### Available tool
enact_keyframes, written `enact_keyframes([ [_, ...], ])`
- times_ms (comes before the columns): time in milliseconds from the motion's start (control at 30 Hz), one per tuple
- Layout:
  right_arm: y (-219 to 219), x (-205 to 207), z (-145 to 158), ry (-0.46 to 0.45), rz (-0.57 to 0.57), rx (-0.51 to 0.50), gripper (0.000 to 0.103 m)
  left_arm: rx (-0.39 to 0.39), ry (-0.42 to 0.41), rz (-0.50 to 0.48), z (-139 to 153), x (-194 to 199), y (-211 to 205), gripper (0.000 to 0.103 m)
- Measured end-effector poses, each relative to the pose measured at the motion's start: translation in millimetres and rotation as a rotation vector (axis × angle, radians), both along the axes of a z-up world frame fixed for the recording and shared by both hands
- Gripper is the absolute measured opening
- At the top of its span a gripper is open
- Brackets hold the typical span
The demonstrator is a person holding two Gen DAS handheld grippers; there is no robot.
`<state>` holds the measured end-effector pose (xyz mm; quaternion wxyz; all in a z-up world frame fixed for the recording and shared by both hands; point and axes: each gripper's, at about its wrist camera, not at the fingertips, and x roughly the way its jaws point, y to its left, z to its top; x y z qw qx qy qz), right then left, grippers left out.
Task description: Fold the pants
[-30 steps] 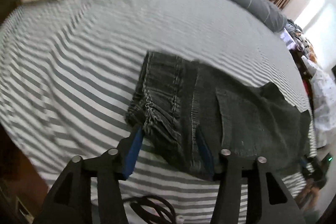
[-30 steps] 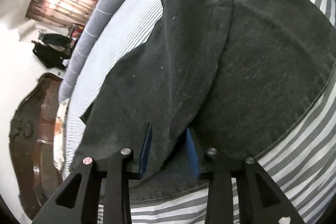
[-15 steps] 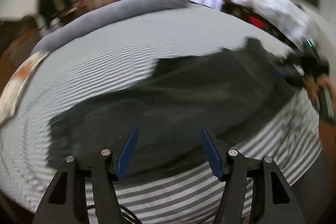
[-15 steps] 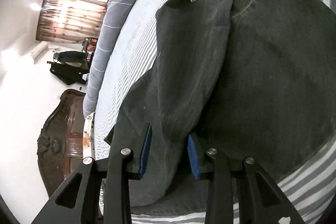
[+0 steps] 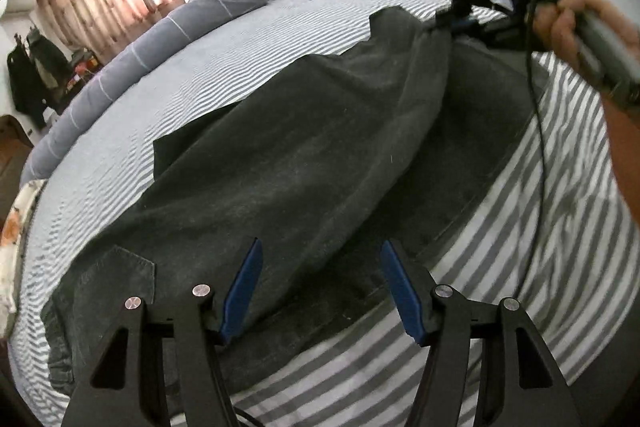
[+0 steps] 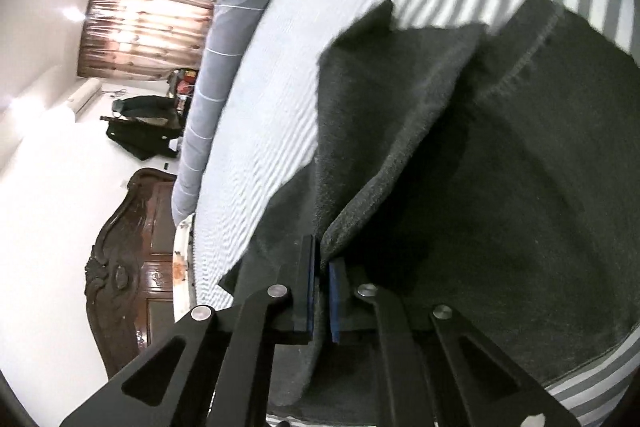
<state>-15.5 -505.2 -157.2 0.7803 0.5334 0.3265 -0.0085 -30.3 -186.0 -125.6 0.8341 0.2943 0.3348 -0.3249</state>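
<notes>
Left wrist view: dark grey denim pants (image 5: 304, 163) spread lengthwise across a grey-and-white striped bedsheet (image 5: 248, 39), one leg lying doubled over the other, back pocket (image 5: 116, 287) and gathered waistband nearest the camera. Left gripper (image 5: 320, 291) poised above the waist end, blue pads wide apart, nothing between them. Far along the cloth, right gripper (image 5: 460, 23) pinching the upper leg near its hem, right hand (image 5: 572, 23) wrapped round the handle, cable trailing down over the sheet.

Right wrist view: same clamp seen close, right gripper (image 6: 322, 293) with blue pads pressed together on a raised ridge of the upper leg, lower leg flat beneath with its stitched hem (image 6: 520, 63) showing. Grey bolster (image 6: 224, 59) along the far edge of the bed, carved wooden headboard (image 6: 124, 263) beyond.

Step in hand, by the look of it: carrying the hem end back toward the waist to halve the length. Best done with the lift kept low and slow, both layers brought along together, the free left tongs pinning or gripping the waist end against sliding. Worth checking the bite: only the upper layer appears caught, so the lower leg is likely to stay behind. Edges to be matched before letting go; denim stiff enough to hold a crease, heavy enough to drag.
</notes>
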Motion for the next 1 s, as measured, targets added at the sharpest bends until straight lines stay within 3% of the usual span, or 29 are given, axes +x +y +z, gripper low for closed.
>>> enact_keyframes([
  [167, -2.1, -8.0, 3.3, -0.035, 0.009, 0.01, 0.007, 0.063, -0.072, 0.003, -11.2, 9.4, -18.1, 0.061],
  [267, -5.0, -14.0, -7.0, -0.02, 0.008, 0.007, 0.011, 0.113, -0.062, -0.013, -20.3, 16.1, -27.4, 0.011],
  [400, -17.7, -18.8, -21.5, -0.011, -0.01, 0.006, 0.018, 0.1, -0.05, -0.003, -23.2, 22.1, -28.4, 0.01],
  [700, -81.4, -8.2, -37.0, 0.014, -0.184, 0.023, 0.018, 0.081, -0.014, 0.007, -22.8, 26.0, -26.2, 0.01],
  [767, -89.9, -3.1, -36.6, 0.028, -0.2, 0.014, 0.014, 0.091, -0.025, 0.0, -23.1, 23.5, -27.0, 0.01],
  [800, -91.9, -0.9, -34.8, 0.035, -0.201, 0.005, 0.007, 0.093, -0.028, -0.002, -22.3, 21.8, -27.4, 0.01],
  [1000, -80.4, -13.4, 19.7, 0.035, -0.198, -0.181, 0.004, 0.074, -0.042, -0.001, -11.6, 18.6, -27.1, 0.01],
])
